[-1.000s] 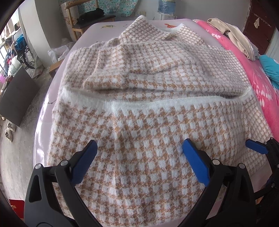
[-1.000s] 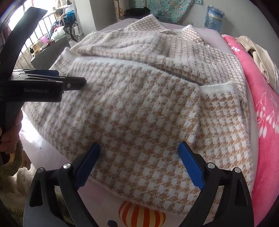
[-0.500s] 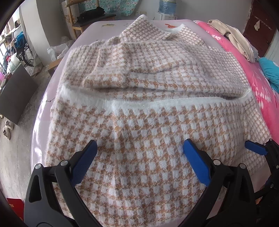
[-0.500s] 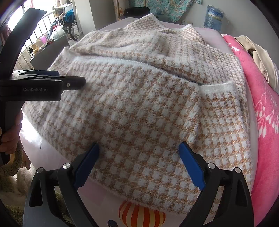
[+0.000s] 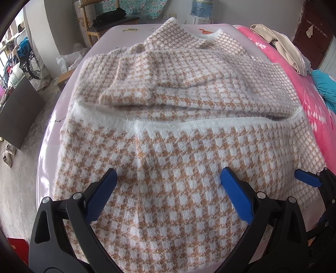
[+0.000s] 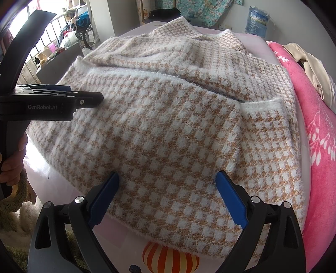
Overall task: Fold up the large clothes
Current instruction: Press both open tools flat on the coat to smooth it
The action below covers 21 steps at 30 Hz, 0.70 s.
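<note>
The checked sweater point(image 5: 168, 130) lies folded on the lilac table point(image 5: 111, 33). Over its near half hover the left gripper point(image 5: 168, 191) and right gripper point(image 6: 168, 191), both spread wide, empty; the sweater's near hem seems hidden behind the left one.

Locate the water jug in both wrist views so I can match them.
Left wrist: water jug at top edge, right of centre, cropped, behind the sweater.
Right wrist: water jug at upper right, against the wall.
Shared landmark: the sweater's white-edged far corner, just below the jug in both.
</note>
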Tool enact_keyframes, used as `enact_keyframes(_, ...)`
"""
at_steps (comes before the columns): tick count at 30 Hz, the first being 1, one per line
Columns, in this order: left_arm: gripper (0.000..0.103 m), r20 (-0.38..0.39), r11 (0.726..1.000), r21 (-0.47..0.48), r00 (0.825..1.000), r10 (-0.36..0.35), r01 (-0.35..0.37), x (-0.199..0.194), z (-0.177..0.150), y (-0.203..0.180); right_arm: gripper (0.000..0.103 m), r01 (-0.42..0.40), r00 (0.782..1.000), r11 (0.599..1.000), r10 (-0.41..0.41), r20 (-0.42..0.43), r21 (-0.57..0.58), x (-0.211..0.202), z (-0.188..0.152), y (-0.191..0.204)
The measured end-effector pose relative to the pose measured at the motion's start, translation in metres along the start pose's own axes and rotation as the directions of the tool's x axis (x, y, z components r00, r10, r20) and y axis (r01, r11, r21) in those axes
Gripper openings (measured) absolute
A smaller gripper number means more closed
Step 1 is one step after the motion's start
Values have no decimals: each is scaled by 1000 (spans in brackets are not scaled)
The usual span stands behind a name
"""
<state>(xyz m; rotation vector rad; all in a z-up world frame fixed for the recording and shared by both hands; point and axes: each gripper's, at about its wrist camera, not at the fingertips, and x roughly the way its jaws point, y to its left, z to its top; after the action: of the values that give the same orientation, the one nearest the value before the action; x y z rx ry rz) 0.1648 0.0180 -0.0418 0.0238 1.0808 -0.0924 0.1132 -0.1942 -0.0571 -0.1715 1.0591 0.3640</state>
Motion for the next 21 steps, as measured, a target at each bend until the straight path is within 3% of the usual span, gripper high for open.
enact_keyframes(14, 96, 19, 1000, -1, 1000, -11, 11, 1, -2, 1, 92, 3, 1000, 1000, -3, 5, 1, 0, 0, 0)
enact_keyframes(21, 96, 35, 997, -27, 997, -69, 70, 6, -3, 8, 93, 9, 1000, 1000, -9, 5, 6, 1, 0, -2)
